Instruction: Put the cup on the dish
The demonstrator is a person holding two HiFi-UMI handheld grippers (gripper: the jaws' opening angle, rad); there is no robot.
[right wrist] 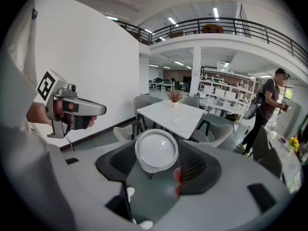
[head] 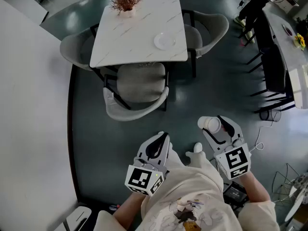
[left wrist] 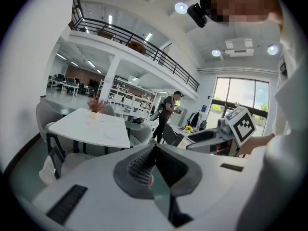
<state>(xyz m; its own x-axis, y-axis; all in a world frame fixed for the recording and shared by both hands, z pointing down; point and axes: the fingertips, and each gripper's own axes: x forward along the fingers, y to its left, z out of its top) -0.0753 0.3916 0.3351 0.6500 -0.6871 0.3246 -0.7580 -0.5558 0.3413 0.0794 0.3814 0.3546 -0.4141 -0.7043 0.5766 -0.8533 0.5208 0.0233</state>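
Observation:
A white cup (head: 210, 124) sits between the jaws of my right gripper (head: 216, 125), which is shut on it, held in the air above the dark floor. In the right gripper view the cup's round end (right wrist: 156, 150) faces the camera, with the pads on both sides. The white dish (head: 165, 41) lies on the white marble table (head: 134, 37) far ahead, near its right edge. The same dish (right wrist: 180, 122) shows beyond the cup. My left gripper (head: 160, 139) hangs beside the right one, jaws together and holding nothing.
Grey chairs (head: 135, 93) ring the table, one between me and it. A potted plant (head: 126, 3) stands at the table's far edge. A white wall (head: 29, 105) runs along the left. A person (right wrist: 267, 109) walks at the right by another table (head: 293, 47).

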